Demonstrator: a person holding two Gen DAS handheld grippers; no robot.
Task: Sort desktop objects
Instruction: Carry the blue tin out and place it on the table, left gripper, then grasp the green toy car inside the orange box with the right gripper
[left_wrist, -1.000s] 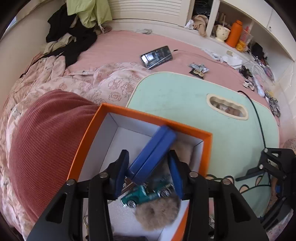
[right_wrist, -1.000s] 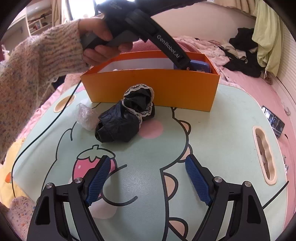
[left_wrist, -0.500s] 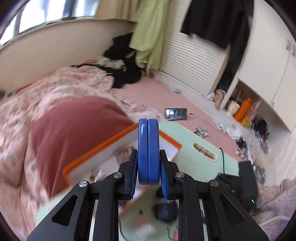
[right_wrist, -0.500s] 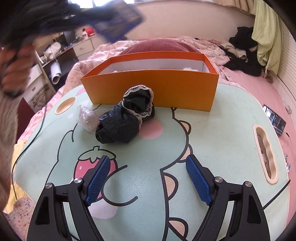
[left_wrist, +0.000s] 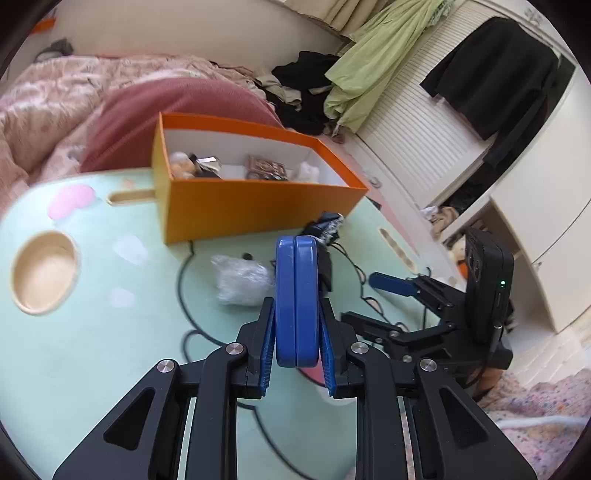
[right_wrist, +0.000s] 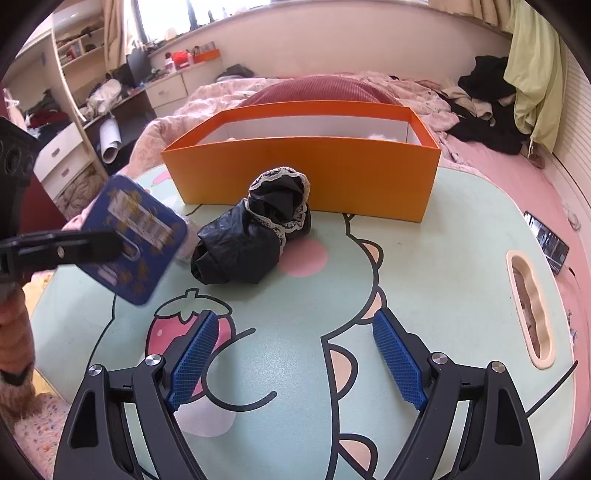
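Lifted out of the orange box (left_wrist: 258, 206), your blue tin (left_wrist: 296, 299) sits clamped in the left hand-held gripper (left_wrist: 296, 343), box at twelve o'clock; your right hand-held gripper (right_wrist: 295, 354) gapes wide, holding nothing.

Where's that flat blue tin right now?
The blue tin is clamped on edge in the left gripper, held above the green table. In the right wrist view it is at far left, beside the black bundle.
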